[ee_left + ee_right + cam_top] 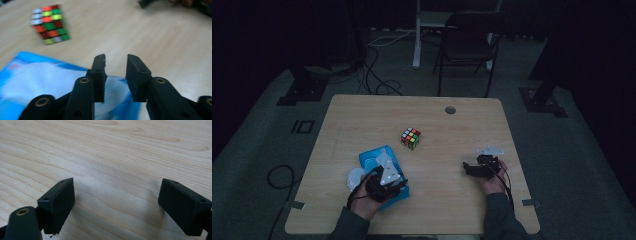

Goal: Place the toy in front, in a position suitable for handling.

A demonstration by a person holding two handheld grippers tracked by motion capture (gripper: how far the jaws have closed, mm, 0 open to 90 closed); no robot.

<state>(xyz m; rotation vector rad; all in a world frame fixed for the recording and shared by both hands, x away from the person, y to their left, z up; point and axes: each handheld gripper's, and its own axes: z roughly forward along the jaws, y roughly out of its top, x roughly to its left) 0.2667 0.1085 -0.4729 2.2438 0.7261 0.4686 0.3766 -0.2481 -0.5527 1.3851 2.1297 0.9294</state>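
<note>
A scrambled Rubik's cube (pixel 411 138) (pixel 49 23) stands near the middle of the wooden table (pixel 452 135). A blue and white flat packet (pixel 379 161) (pixel 37 77) lies in front of it to the left. My left gripper (pixel 403 184) (pixel 116 58) hovers over the packet's near right corner, its jaws a narrow gap apart with nothing between them. My right gripper (pixel 466 168) (pixel 117 187) sits low over bare wood at the right, its jaws wide open and empty, pointing left.
A white round object (pixel 354 178) lies at the packet's left, beside my left hand. A cable hole (pixel 450 110) is at the table's far edge. A dark chair (pixel 467 45) and cables (pixel 377 75) are on the floor beyond the table.
</note>
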